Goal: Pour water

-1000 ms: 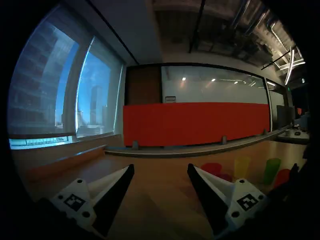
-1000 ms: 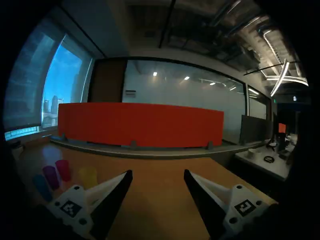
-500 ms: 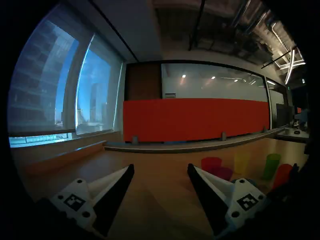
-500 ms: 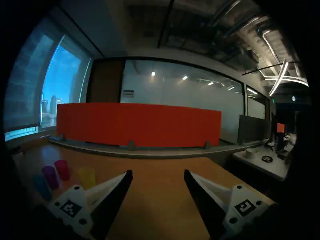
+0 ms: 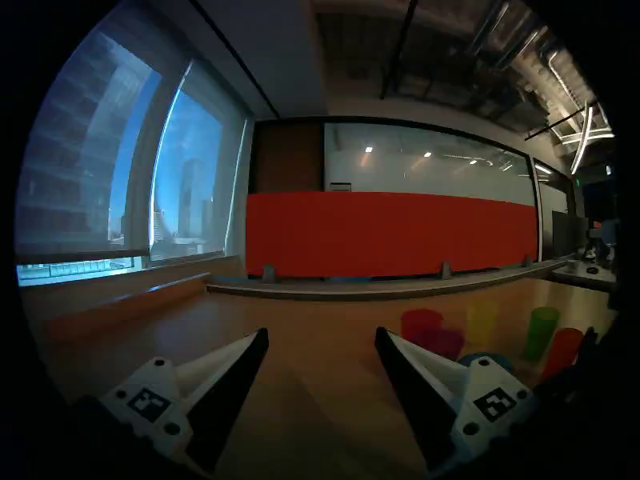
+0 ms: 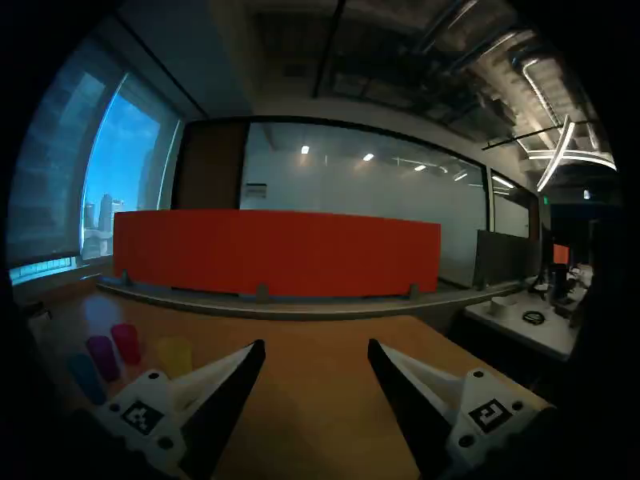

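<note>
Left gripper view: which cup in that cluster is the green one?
The green cup, upright, second from the right, between the yellow cup and the orange-red cup.

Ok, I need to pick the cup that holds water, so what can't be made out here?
- Cup contents: left gripper view, red cup, yellow cup and green cup are seen side-on and dim, so their fill is unreadable.
- Blue cup: left gripper view, mostly hidden behind a finger of the left gripper.
- Purple cup: right gripper view, small and blurred near the dark edge.
</note>
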{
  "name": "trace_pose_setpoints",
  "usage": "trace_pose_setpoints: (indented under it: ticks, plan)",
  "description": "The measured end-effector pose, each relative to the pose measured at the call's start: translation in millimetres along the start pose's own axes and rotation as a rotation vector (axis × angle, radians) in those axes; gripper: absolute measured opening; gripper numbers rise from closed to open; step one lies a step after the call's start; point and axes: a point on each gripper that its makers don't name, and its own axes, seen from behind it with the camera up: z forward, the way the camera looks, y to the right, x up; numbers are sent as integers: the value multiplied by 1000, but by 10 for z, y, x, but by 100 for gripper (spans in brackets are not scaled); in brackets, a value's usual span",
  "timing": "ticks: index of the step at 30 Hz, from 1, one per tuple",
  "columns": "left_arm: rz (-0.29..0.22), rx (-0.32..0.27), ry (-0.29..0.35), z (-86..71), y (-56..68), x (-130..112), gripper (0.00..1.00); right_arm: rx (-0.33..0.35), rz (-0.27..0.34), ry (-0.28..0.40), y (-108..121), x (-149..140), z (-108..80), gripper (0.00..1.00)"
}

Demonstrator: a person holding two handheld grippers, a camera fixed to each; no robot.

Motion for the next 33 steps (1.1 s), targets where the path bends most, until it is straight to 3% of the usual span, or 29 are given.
trace_pose_setpoints:
  ticks: [22, 33]
  plan:
    - [9, -16, -18, 19, 51, -58, 100, 11, 2, 11, 22, -14, -53, 99]
    - [10, -16, -18, 22, 49, -64, 99, 73, -3, 60, -48, 40, -113, 99]
